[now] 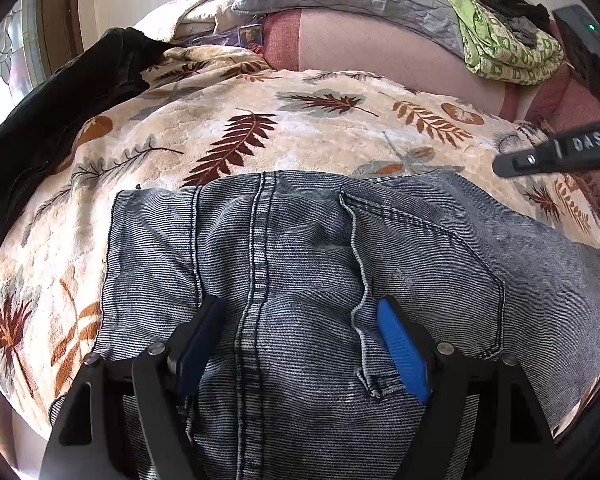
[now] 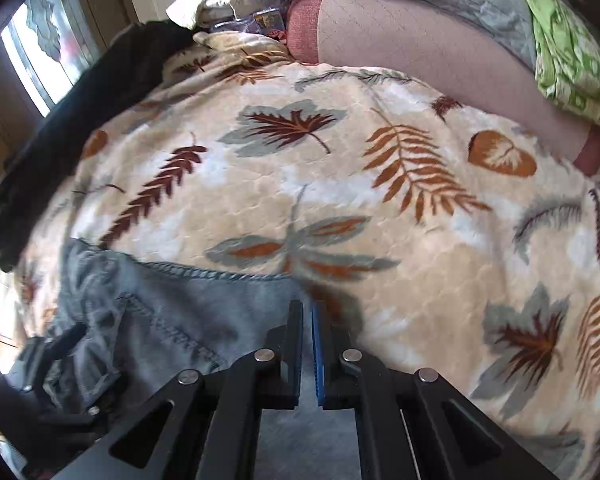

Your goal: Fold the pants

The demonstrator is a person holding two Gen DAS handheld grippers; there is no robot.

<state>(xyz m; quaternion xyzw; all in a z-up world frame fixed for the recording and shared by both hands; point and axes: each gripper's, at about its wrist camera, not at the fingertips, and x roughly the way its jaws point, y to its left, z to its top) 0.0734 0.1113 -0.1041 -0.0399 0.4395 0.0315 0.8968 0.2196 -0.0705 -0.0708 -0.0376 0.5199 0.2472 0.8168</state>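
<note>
Lying flat on a plush cream blanket (image 1: 260,92) printed with rust and grey leaves, the jeans (image 1: 300,248) show faded, ribbed grey-blue denim with thick raised seams. The left gripper (image 1: 300,344) hangs over them with its jaws wide apart, holding nothing. The right gripper (image 2: 307,344) has its ridged blue and black pads pressed together at the denim's stitched edge; whether cloth is pinched between them I cannot tell.

Left gripper (image 1: 300,340): tilted steeply downward, jaws spread wide, one black finger and one blue-padded finger (image 1: 402,354) well apart. Right gripper (image 2: 307,350): also tilted steeply downward, jaws closed, pads nearly touching; whether anything is pinched between them cannot be told.
</note>
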